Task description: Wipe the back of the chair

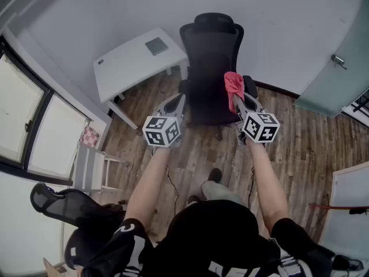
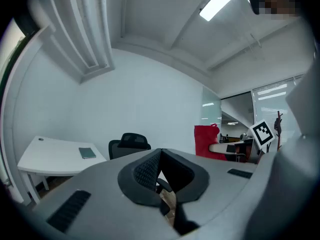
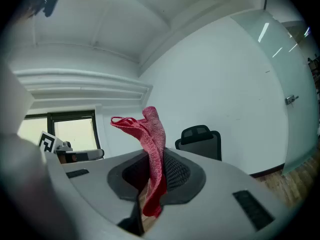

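Head view: the black office chair [image 1: 210,68] is at top centre of the frame, up against the white wall [image 1: 277,27]. Both of the person's arms reach toward it over the wood floor [image 1: 300,137]. The right hand-held gripper [image 1: 235,98] is just right of centre and clamped on a red cloth [image 1: 232,83]. The cloth sticks up out of the jaws and overlaps the right edge of the chair in the picture. The left hand-held gripper [image 1: 179,100] is at about the same height on the chair's left side, near the armrest, and carries nothing.

The left gripper view backs that up. The jaws are pressed together at the tips with nothing between them, and the chair shows small behind them, so it's apart from that gripper.

In the right gripper view the cloth runs up through the closed jaws and flops over to the left at the top. The chair sits to the right of it against the wall, some way off, so the cloth isn't on the chair.

Upper left of the head view there's a white desk [image 1: 130,68] right beside the chair. It has a small flat grey thing [image 1: 156,46] on it, maybe a notebook, hard to say from up here. Windows [image 1: 23,114] run down the left edge, and a second dark chair [image 1: 69,206] is in the lower left corner. A frosted glass door [image 1: 337,74] is at the right edge.
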The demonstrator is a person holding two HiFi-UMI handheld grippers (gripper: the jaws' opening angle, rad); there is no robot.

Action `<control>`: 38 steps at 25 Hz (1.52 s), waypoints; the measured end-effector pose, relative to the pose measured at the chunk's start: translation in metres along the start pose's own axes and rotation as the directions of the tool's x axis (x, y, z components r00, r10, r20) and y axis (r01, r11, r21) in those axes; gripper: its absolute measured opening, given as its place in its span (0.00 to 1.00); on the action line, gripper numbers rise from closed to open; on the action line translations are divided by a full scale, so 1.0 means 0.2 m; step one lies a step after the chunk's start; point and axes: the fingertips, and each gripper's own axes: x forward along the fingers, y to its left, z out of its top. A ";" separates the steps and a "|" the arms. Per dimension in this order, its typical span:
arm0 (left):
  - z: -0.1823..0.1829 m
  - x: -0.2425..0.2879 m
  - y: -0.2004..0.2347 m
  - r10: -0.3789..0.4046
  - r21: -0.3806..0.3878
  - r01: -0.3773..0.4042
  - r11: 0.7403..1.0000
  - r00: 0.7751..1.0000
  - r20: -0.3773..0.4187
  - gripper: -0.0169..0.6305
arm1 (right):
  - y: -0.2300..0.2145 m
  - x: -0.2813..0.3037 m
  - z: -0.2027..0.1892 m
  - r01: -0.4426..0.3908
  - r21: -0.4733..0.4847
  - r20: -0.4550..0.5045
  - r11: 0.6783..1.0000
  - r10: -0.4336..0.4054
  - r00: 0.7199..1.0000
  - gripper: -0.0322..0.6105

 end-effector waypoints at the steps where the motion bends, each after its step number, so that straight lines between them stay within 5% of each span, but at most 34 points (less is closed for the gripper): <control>1: 0.00 0.04 0.00 0.001 0.003 -0.001 1.000 1.000 -0.002 0.06 | -0.03 0.02 0.00 -0.001 -0.002 -0.003 1.000 0.001 1.000 0.15; 28: -0.04 1.05 0.27 0.059 0.002 -0.059 0.998 0.996 -0.073 0.06 | -0.87 0.74 0.04 -0.012 0.054 -0.074 0.998 0.016 0.997 0.15; 38: -0.01 1.37 0.65 0.043 -0.016 -0.044 0.999 0.997 -0.068 0.06 | -0.97 1.20 0.02 0.003 0.053 -0.092 0.999 0.002 0.996 0.15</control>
